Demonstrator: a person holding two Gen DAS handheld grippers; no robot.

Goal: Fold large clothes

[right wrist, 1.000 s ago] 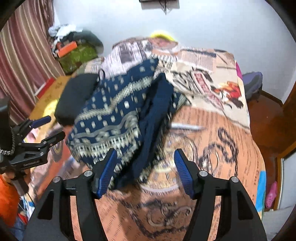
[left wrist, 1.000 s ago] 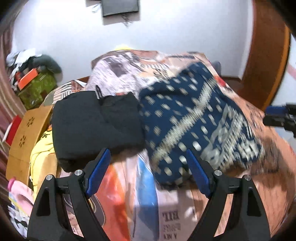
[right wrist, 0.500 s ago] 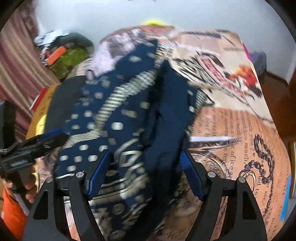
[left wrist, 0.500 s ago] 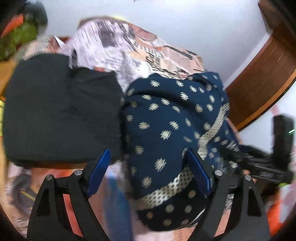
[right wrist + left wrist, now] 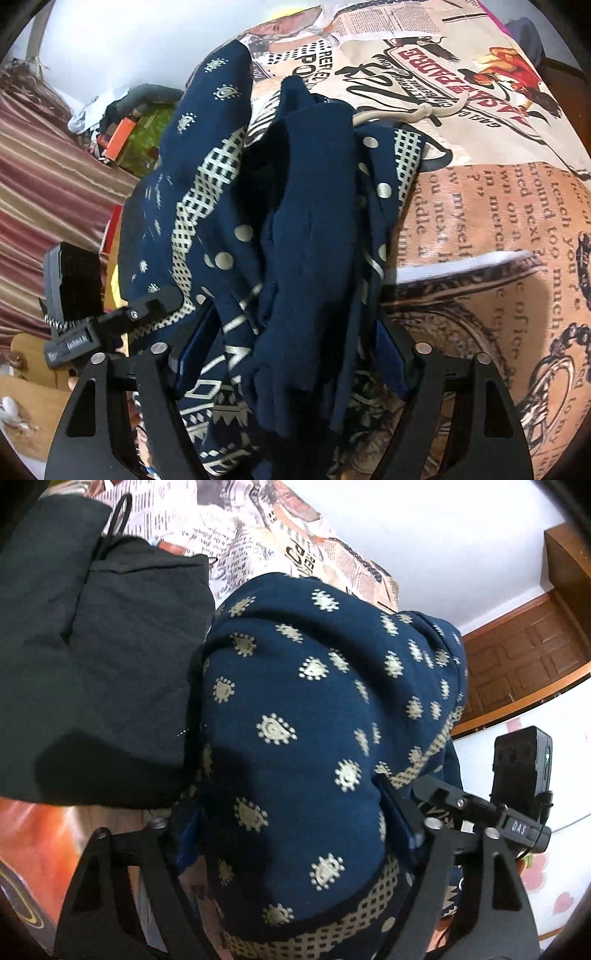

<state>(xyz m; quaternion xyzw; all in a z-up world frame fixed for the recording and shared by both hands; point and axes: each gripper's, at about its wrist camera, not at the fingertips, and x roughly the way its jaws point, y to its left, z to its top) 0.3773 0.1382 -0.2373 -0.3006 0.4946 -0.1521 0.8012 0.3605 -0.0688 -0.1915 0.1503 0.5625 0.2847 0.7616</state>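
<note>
A crumpled navy garment [image 5: 314, 709] with cream paisley dots and a checked border lies heaped on the printed bedsheet [image 5: 498, 221]. In the left wrist view my left gripper [image 5: 291, 829] straddles its near bulge. Its jaws are closing, and the blue pads [image 5: 188, 834] press into the cloth on both sides. In the right wrist view my right gripper [image 5: 291, 354] is closing on the garment's [image 5: 303, 229] dark bunched folds, which fill the gap between its pads. Each gripper shows at the edge of the other's view, close beside the heap.
A folded black garment [image 5: 92, 664] lies right against the navy one on its left. Beyond the bed are a striped curtain [image 5: 44, 177], a pile of clutter [image 5: 129, 129], a white wall and a wooden door [image 5: 517, 672].
Both grippers dropped and tilted down onto the navy garment, which now fills the space between each pair of pads. Both sets of jaws have narrowed onto the cloth.
</note>
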